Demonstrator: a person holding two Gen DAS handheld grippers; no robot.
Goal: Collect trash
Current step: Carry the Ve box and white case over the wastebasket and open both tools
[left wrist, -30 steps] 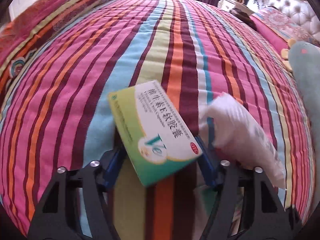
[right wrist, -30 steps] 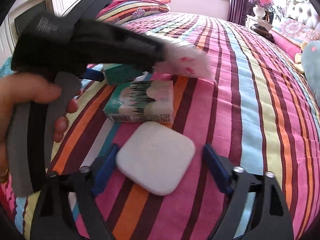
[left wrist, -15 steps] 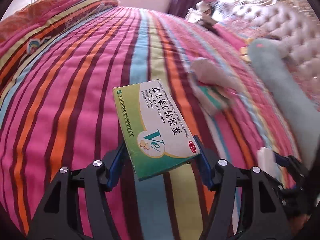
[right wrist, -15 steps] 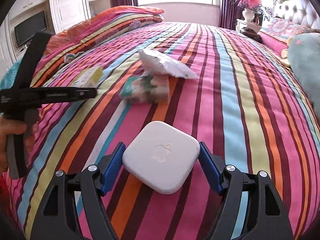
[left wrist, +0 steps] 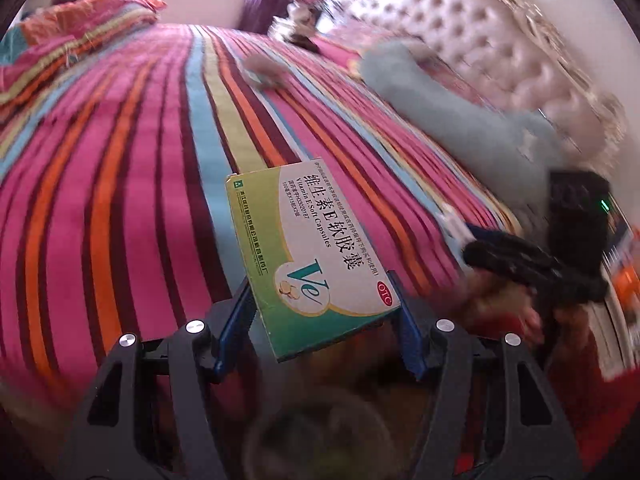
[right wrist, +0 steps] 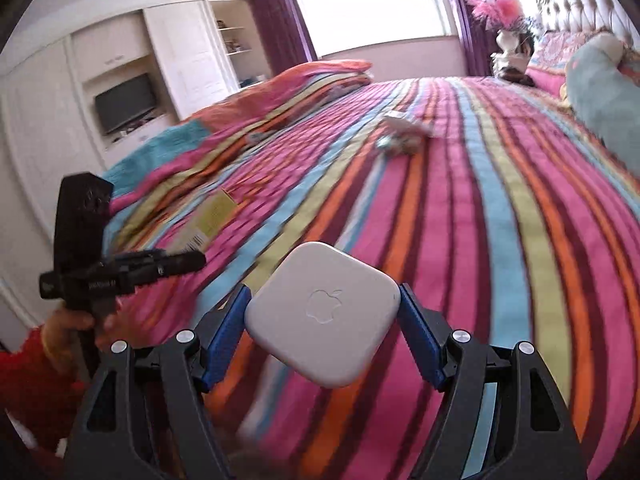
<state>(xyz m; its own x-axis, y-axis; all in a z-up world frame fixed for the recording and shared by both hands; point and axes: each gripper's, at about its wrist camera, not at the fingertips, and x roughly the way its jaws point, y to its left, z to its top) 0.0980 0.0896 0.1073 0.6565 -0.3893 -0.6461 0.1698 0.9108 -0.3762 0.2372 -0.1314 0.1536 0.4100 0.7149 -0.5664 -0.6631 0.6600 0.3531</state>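
Observation:
A green and white vitamin capsule box (left wrist: 308, 248) sits clamped between the blue pads of my left gripper (left wrist: 320, 320), above the striped bedspread (left wrist: 132, 200). My right gripper (right wrist: 324, 320) is shut on a white rounded square case (right wrist: 324, 316) with an apple logo. Each gripper shows in the other's view: the left gripper (right wrist: 192, 260) is at the left with the box's yellow edge (right wrist: 212, 216), and the right gripper (left wrist: 476, 248) is at the right in a hand. A tissue pack with a crumpled wrapper (right wrist: 400, 136) lies far off mid-bed, also blurred in the left wrist view (left wrist: 264, 72).
A teal plush cushion (left wrist: 460, 112) lies along the tufted headboard (left wrist: 500, 60). A folded quilt (right wrist: 304, 80) is heaped at the bed's far side. A TV niche (right wrist: 124, 100) and a vase of pink flowers (right wrist: 504, 12) stand beyond. A dim round shape (left wrist: 320, 436) sits below the left gripper.
Both grippers have pulled back fast across the bed, away from the tissue pack and wrapper, each keeping its hold. The left view has swung toward the headboard.

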